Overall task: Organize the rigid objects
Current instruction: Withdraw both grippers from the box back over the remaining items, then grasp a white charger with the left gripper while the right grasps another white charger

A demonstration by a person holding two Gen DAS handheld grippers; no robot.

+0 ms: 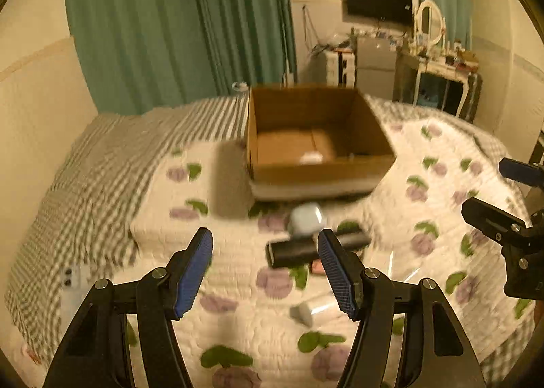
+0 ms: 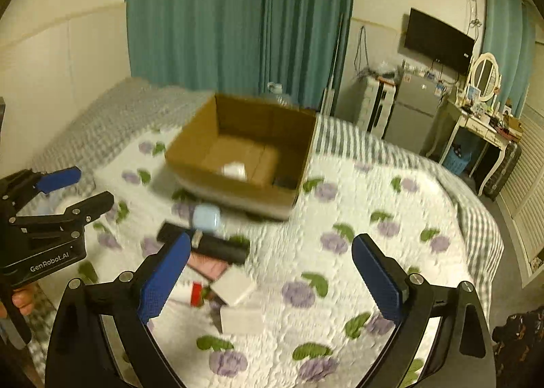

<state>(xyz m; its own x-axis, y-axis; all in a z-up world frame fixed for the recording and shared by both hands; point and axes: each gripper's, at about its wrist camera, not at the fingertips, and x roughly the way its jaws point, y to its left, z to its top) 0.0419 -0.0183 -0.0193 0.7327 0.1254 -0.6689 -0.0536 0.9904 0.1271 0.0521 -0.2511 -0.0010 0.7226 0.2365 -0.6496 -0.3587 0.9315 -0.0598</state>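
An open brown cardboard box is sitting on a white quilt printed with purple flowers and green leaves, and everything else is lying in relation to it. Inside the box, a small white object is resting on the floor, with a dark item in the corner beside it (too blurred to identify). Just in front of the box's near wall, a pale blue rounded case is lying, touching a long black bar-shaped object that is stretching across the quilt. Nearer still from the box, a pink flat item, a white square block, a red-and-white piece and another white block are clustering together. The left gripper is hovering with its blue-padded jaws wide and nothing between them; the right gripper is likewise gaping wide and empty, both pointing toward the box.
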